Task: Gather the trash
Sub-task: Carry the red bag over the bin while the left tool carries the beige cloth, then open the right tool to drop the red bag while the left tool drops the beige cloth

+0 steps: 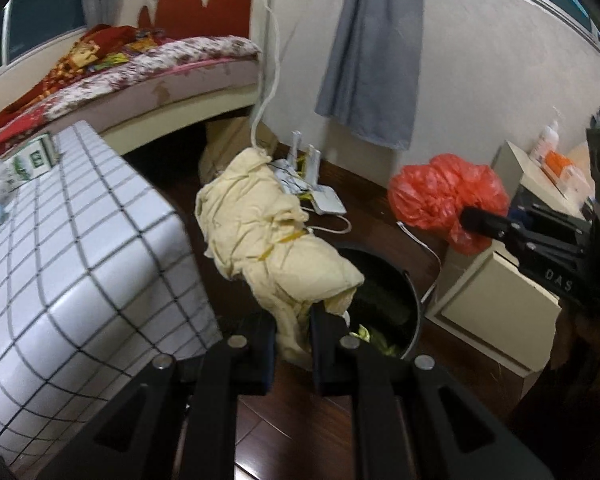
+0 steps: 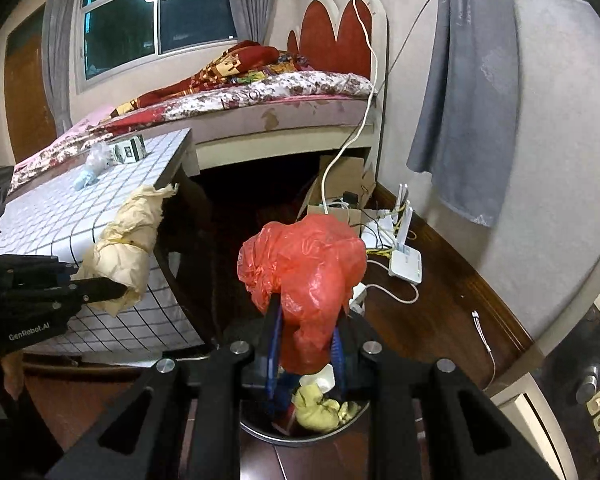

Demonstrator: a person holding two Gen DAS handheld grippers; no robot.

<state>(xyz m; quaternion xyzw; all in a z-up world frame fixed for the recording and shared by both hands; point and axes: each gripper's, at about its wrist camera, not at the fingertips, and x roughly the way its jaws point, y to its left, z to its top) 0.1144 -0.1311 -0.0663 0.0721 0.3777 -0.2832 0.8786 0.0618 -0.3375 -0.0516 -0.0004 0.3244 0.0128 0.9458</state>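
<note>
Both loads hang above the black bin [image 2: 300,436], which already holds scraps. Left tongs [image 1: 294,330] pinch crumpled yellow paper [image 1: 268,232]; right tongs [image 2: 306,344] pinch the red plastic bag [image 2: 304,268]. Dropping remains; the tiled worktop [image 2: 60,216] still carries bits.

My left gripper [image 1: 294,316] hangs above the trash bin [image 1: 404,292], jaws clamped on crumpled paper [image 1: 268,232]; my right gripper [image 2: 306,320] hangs over it, pinching the red bag [image 2: 304,264].

Each wrist camera looks forward and down along its tool, close above the bin [image 1: 384,304]; both views share the desk [image 2: 112,196], bed [image 2: 284,96] and router [image 1: 324,200]
</note>
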